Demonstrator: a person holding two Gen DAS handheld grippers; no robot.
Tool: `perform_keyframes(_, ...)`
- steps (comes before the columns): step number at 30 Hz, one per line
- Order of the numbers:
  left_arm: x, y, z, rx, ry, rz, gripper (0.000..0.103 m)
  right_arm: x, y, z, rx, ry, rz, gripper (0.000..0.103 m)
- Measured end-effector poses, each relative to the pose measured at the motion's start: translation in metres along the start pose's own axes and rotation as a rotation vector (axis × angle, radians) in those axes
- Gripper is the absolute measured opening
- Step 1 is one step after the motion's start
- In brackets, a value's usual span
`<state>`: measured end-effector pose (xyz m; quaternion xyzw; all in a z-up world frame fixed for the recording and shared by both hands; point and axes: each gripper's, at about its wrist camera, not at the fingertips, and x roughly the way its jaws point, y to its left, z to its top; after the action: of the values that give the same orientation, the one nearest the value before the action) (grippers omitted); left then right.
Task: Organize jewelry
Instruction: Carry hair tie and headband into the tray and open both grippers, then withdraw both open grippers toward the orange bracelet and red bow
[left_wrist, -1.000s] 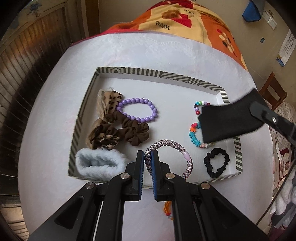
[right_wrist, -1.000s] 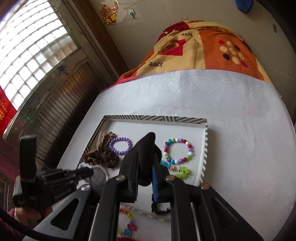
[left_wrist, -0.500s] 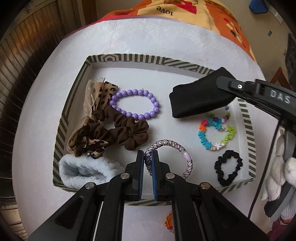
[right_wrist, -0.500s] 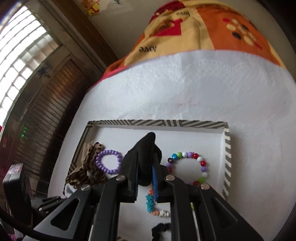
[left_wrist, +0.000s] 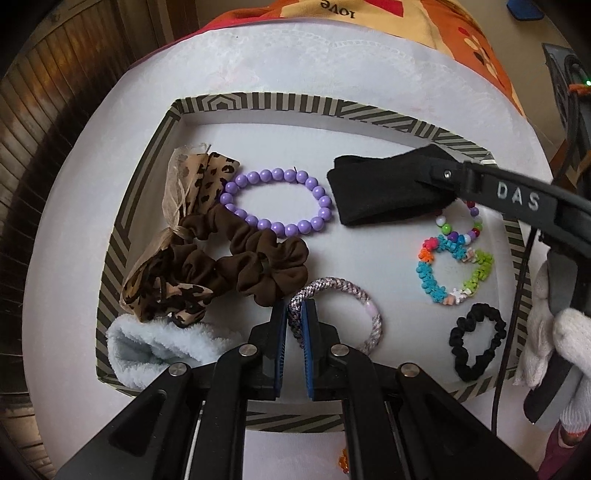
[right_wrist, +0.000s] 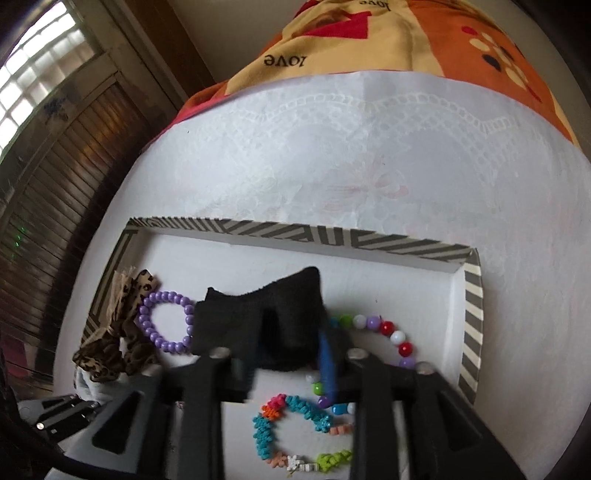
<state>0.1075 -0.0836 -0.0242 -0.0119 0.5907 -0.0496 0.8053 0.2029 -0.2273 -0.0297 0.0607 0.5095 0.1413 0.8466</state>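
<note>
A striped-rim tray (left_wrist: 295, 101) on the white cloth holds the jewelry. My left gripper (left_wrist: 294, 310) is shut on a braided pink-grey hair tie (left_wrist: 354, 295) near the tray's front. A black cloth band (left_wrist: 384, 192) lies at the tray's back right, beside the purple bead bracelet (left_wrist: 275, 203). In the right wrist view the same black band (right_wrist: 258, 317) sits between the spread jaws of my right gripper (right_wrist: 284, 354), which are opening, and the pads do not press it. The tray rim (right_wrist: 295, 230) runs just beyond it.
Also in the tray are a brown scrunchie (left_wrist: 258, 266), a leopard bow (left_wrist: 166, 291), a pale blue fluffy band (left_wrist: 147, 343), a mixed bead bracelet (left_wrist: 461, 229), a flower bracelet (left_wrist: 443, 273) and a black scrunchie (left_wrist: 476, 343). A gloved hand (left_wrist: 565, 332) is at right. An orange blanket (right_wrist: 406, 33) lies behind.
The right gripper carried the black band down and leftward into the tray's back, and its jaws have spread apart. The left gripper sank a little, still clamped on the braided tie.
</note>
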Motion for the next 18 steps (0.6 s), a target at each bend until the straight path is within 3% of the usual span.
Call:
perform_keyframes(6, 0.000, -0.001, 0.000, 0.006, -0.004, 0.018, 0.003, -0.010, 0.004, -0.005, -0.020, -0.017, -0.003, 0.046)
perform_keyframes(8, 0.000, -0.002, -0.001, 0.004, -0.001, 0.012, 0.012, -0.015, 0.003, -0.006, -0.011, -0.023, 0.001, 0.048)
perform_keyframes(10, -0.001, 0.000, -0.002, -0.002, -0.001, 0.007, 0.028, -0.020, 0.001, -0.007, -0.007, -0.025, 0.001, 0.049)
perform_keyframes(11, -0.003, 0.000, -0.002, -0.005, -0.004, 0.005, 0.029, -0.023, 0.000, -0.008, -0.004, -0.027, 0.002, 0.049)
perform_keyframes(18, -0.014, 0.002, -0.007, -0.009, -0.011, -0.003, 0.032, -0.042, -0.003, -0.014, 0.015, -0.045, 0.010, 0.049)
